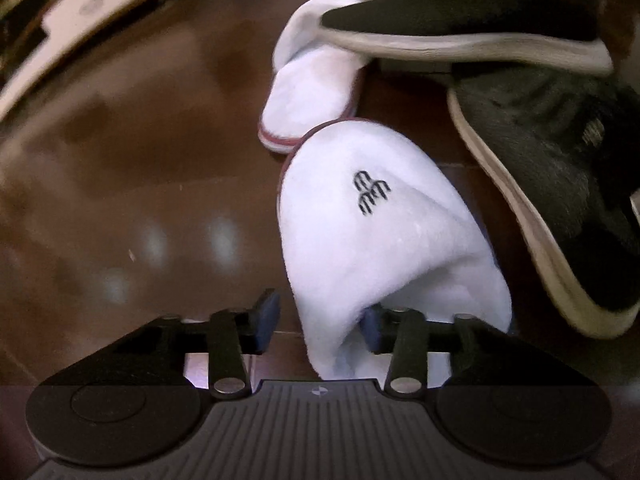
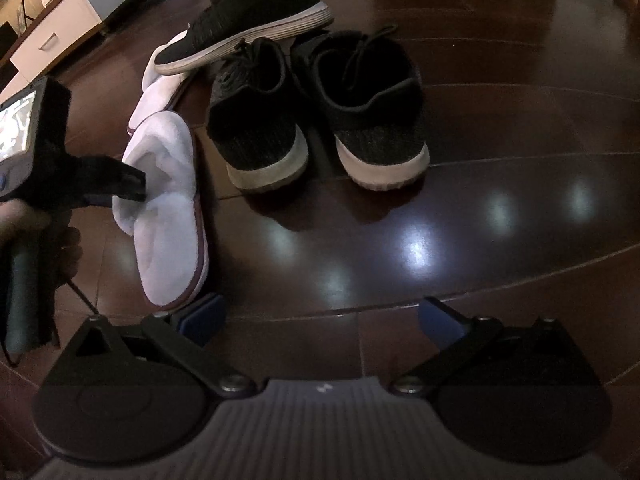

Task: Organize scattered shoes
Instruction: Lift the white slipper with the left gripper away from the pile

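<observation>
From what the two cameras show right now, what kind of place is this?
Probably a room in a home. The floor is glossy dark wood, a white drawer cabinet stands along the wall, and everyday footwear lies about: black sneakers and a white slipper in the left gripper.

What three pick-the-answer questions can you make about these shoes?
1. Where does the far sneaker's toe rest?
A. on a slipper
B. on a box
C. in a gripper

2. How many black sneakers are there?
A. one
B. two
C. three

3. How is the right gripper?
A. shut on a sneaker
B. open and empty
C. shut on a slipper

Answers:
1 A, its toe lies over the far slipper.
2 C, one at the back plus a side-by-side pair.
3 B, its fingers stand wide apart with only floor between them.
</observation>
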